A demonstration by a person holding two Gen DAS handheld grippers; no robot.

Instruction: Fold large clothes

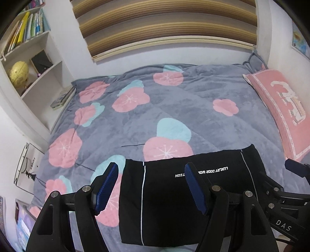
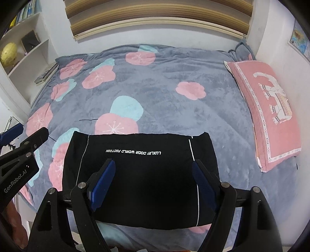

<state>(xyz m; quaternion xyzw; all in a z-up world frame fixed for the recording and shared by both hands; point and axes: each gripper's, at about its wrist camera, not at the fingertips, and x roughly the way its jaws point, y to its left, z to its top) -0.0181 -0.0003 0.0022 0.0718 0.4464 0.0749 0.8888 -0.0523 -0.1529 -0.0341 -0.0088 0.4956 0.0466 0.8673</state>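
Both tongs, left (image 1: 151, 186) and right (image 2: 153, 182), gape wide, empty, hiding the folded black garment's (image 2: 139, 174) near edge.

Both views are lit evenly by soft, fairly dim indoor light; its source cannot be told. Shadows are faint. A cool, slightly washed tone is seen on the grey fleece bedspread with pink and teal flowers (image 1: 174, 108). Strong fisheye bending is shown at the edges, where the brown striped blind (image 2: 155, 17) and the white wall shelves (image 1: 38, 64) are curved. Dark vignetting is seen in the corners. Detail is lost in the folded black garment with thin white stripes (image 2: 141, 174), though its white lettering is read sharply. No glare is seen.
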